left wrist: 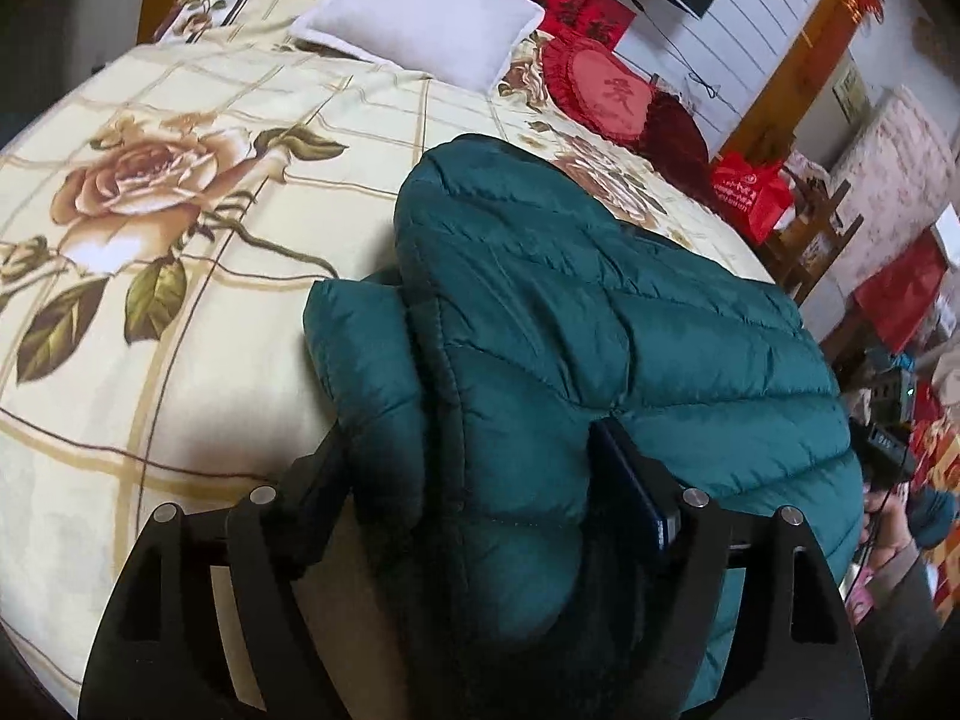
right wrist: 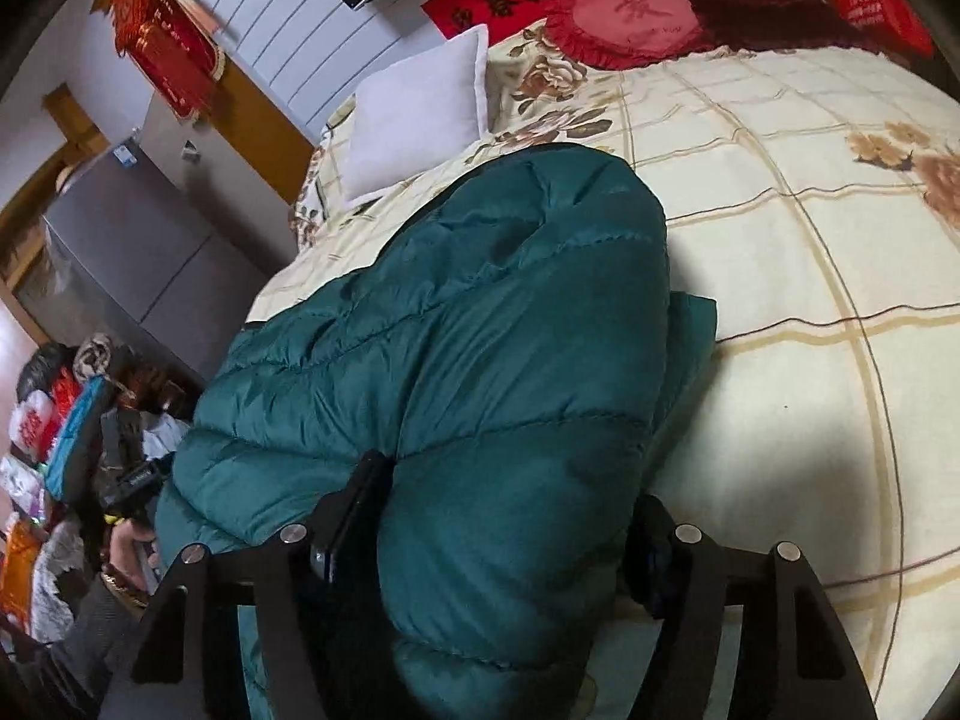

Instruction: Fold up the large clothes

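- a teal down jacket [left wrist: 540, 312] lay in a thick bundle near one edge of a bed spread with a cream rose-print blanket [left wrist: 180, 192], both wrist views showed.
- the left gripper [left wrist: 480, 450] was clamped on a puffy fold at the bundle's near end, quilted fabric bulging between its two fingers.
- the right gripper [right wrist: 504, 516] pinched the same near end from the other side, its jaws pressed into the padding.
- judged from the stacked layers, the fold was well along; the step in hand appeared to be carrying the near edge over toward the far end.
- the next move likely called for lifting both grips together and level, as the slippery, springy padding could puff open or slide out.
- open blanket stretched wide on the side away from the mattress edge, toward the white pillow [left wrist: 420, 12] and the red heart cushion [right wrist: 630, 18].
- on the other side, the mattress edge ran close to the jacket, with cluttered furniture beyond, leaving little room there.
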A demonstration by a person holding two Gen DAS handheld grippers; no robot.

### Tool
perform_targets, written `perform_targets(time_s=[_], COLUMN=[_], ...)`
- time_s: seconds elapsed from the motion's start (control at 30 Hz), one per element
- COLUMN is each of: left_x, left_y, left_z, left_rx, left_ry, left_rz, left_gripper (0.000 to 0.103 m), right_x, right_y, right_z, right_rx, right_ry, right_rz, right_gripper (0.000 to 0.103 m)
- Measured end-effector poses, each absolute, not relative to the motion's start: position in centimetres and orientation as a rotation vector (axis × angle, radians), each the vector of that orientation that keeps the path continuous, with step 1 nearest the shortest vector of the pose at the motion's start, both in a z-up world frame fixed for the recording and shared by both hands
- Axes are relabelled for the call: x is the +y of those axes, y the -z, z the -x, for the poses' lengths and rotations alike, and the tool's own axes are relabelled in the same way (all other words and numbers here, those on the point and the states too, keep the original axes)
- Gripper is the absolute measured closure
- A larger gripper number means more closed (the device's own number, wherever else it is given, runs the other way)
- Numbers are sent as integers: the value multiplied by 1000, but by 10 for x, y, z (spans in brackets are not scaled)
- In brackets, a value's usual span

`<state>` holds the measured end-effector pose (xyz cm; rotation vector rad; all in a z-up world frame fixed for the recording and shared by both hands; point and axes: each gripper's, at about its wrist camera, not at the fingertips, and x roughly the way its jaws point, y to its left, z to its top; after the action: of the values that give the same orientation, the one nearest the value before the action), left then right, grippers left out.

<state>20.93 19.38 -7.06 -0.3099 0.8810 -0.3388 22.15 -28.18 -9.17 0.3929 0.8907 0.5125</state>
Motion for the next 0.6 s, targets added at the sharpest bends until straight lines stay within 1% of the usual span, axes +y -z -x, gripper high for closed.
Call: perform_targets(time_s=[0.03, 0.07, 0.1, 0.13, 0.17, 0.2, 0.23, 0.27, 0.37, 0.43, 0.6], left_x=[194, 193, 190, 186, 183, 180, 179, 180, 183, 184, 174], left_y=[71, 70, 67, 63, 61, 59, 56, 54, 41, 33, 16], left_z=[-209, -208, -206, -203, -202, -200, -198, -197, -190, -185, -172], left_rx=[877, 870, 851, 832, 824, 813, 800, 792, 735, 705, 648], left_ry=[341, 349, 358, 357, 356, 354, 349, 348, 351, 361, 435], left_rz=[315, 314, 292, 261, 244, 228, 227, 232, 263, 277, 338], left_gripper=[26, 36, 40, 49, 56, 59, 65, 69, 74, 75, 76], right_x=[-280, -280, -280, -278, -274, -273, -272, -271, -266, -266, -267], right_y=[93, 95, 95, 95, 95, 94, 92, 88, 72, 58, 19], right_z=[-222, -224, -223, -223, -223, -224, -223, -222, -215, -206, -179], right_rx=[894, 902, 899, 898, 900, 896, 887, 877, 835, 787, 643], right_ry=[-477, -466, -465, -470, -481, -492, -511, -523, -507, -481, -426], right_rz=[-388, -409, -422, -425, -408, -402, -406, -405, -358, -344, -307], right_gripper=[23, 19, 18, 18, 24, 29, 42, 52, 64, 67, 69])
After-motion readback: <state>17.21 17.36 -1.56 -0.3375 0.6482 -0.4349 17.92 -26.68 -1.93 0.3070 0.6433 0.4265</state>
